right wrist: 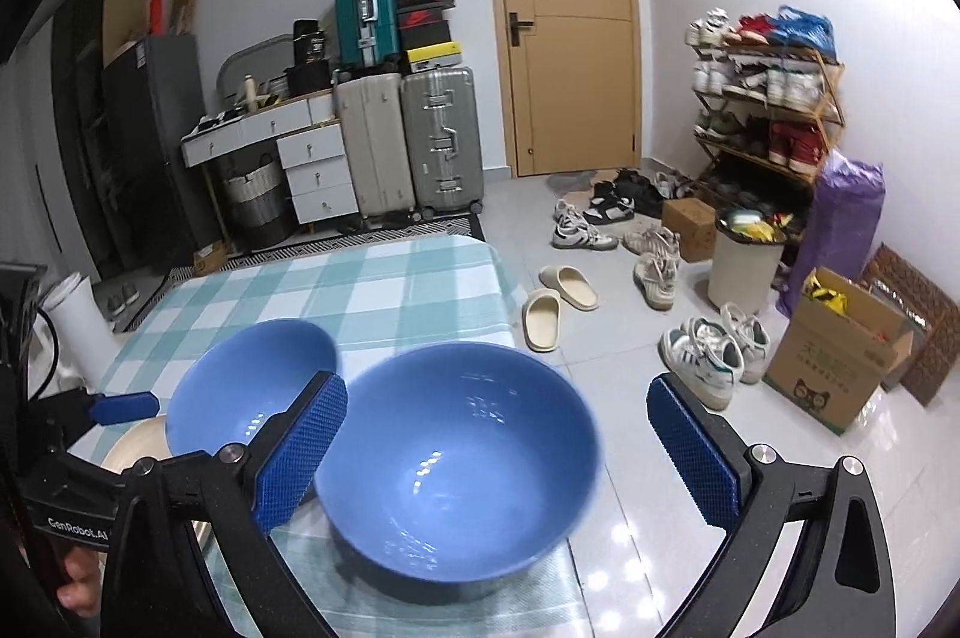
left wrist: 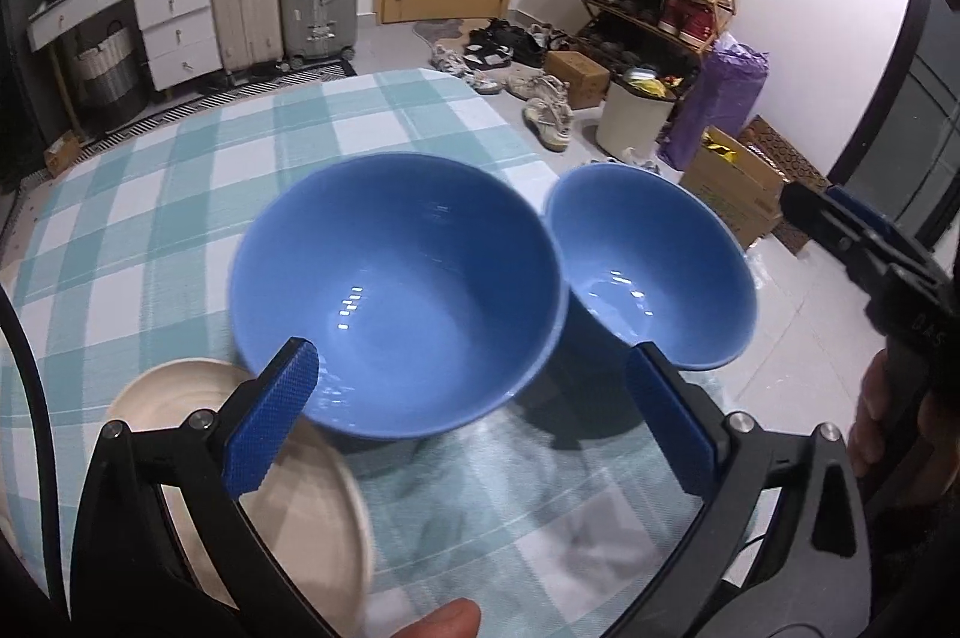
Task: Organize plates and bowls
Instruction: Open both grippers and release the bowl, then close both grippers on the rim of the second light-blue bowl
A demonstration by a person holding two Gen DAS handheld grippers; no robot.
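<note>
Two blue bowls stand side by side on a teal checked tablecloth (left wrist: 180, 194). In the left wrist view the left bowl (left wrist: 396, 296) sits between my open left gripper's (left wrist: 474, 416) fingers, and the right bowl (left wrist: 651, 272) lies beyond the right finger. A beige plate (left wrist: 300, 506) lies under the left finger. In the right wrist view my open right gripper (right wrist: 498, 458) frames the right bowl (right wrist: 456, 464); the left bowl (right wrist: 252, 386) is behind its left finger. The plate's rim (right wrist: 135, 443) shows at the left. The left gripper (right wrist: 120, 407) shows at the far left.
The table's right edge (right wrist: 510, 332) drops to a tiled floor with slippers (right wrist: 555, 302), sneakers (right wrist: 714, 350) and a cardboard box (right wrist: 840, 368). Suitcases (right wrist: 414, 140), drawers (right wrist: 312, 170) and a shoe rack (right wrist: 768, 98) stand along the walls by the door (right wrist: 570, 26).
</note>
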